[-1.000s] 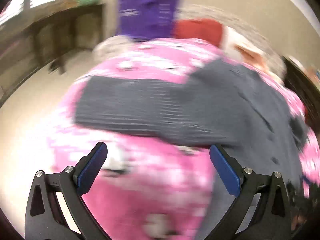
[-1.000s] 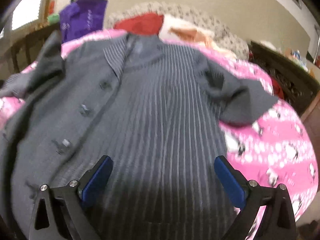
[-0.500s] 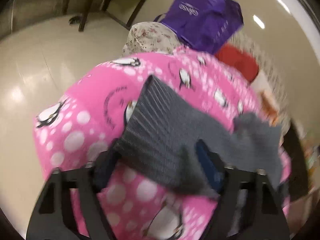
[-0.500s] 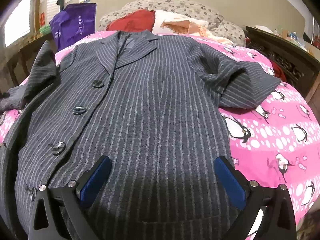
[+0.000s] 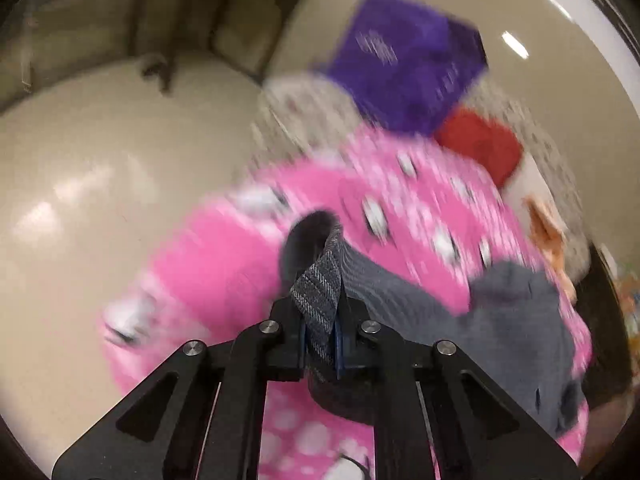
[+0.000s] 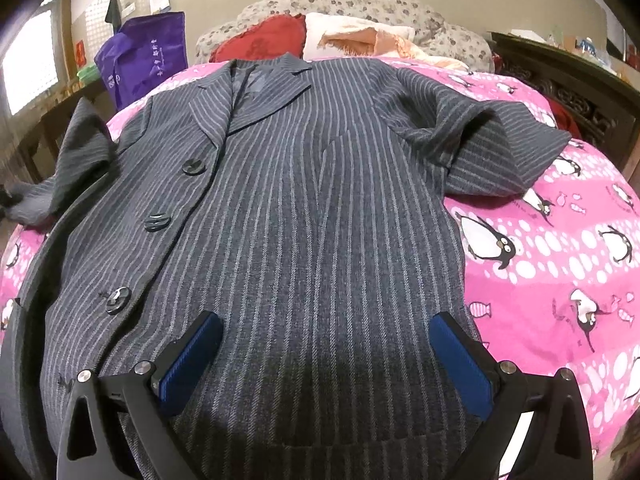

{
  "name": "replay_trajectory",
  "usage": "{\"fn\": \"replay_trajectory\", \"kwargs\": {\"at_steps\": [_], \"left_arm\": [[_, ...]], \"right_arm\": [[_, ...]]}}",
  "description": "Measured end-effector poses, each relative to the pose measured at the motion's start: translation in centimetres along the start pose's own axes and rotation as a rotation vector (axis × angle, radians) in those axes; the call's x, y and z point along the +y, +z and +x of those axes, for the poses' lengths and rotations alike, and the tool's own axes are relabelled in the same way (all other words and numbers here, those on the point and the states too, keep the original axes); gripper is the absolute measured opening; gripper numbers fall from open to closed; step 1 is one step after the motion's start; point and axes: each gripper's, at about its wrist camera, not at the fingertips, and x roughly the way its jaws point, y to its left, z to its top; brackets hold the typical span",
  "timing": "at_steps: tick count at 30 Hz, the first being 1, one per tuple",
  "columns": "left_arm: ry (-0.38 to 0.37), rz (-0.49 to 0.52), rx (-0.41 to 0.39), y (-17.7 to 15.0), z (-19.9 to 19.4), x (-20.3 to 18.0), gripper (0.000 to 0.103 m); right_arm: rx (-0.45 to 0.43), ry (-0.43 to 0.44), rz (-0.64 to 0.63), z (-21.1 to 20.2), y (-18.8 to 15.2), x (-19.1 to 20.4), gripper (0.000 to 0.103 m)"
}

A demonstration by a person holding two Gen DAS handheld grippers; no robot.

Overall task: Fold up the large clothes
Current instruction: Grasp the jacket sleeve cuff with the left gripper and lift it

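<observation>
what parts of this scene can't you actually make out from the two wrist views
- Left wrist view: motion blur smears the pink bedspread print and the writing on the purple bag.
- Left wrist view: the left gripper hides the pinched sleeve end below its pads.
- Right wrist view: the coat hem is cut off by the bottom edge, behind the open right gripper.

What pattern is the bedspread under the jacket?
Pink bedspread with penguins and white dots; clearest in the right wrist view.
</observation>
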Motion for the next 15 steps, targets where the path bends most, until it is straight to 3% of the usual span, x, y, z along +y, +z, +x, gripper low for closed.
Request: {"fn": "replay_trajectory", "kwargs": {"at_steps": [4, 7, 11, 15], "left_arm": [[0.149, -0.046, -0.203, 2.9, -5.5, 2.4, 0.008], [0.202, -0.026, -0.243, 3.2, -7.1, 2.6, 0.008], [0.116, 0.065, -0.202, 2.1, -6.2, -1.3, 0.008], [-0.081, 0.198, -0.131, -0.1, -3.9, -10.3, 0.008]], "right_arm": [[0.000, -0.001, 0.000, 0.0, 0.0, 0.0, 0.103], [0.001, -0.003, 0.004, -0.1, 0.1, 0.0, 0.103], [-0.032, -0.032, 0.067, -1.8, 0.7, -1.6, 0.103], [-0.060, -0.140, 0.106, -4.0, 1.0, -5.1, 0.103]]}}
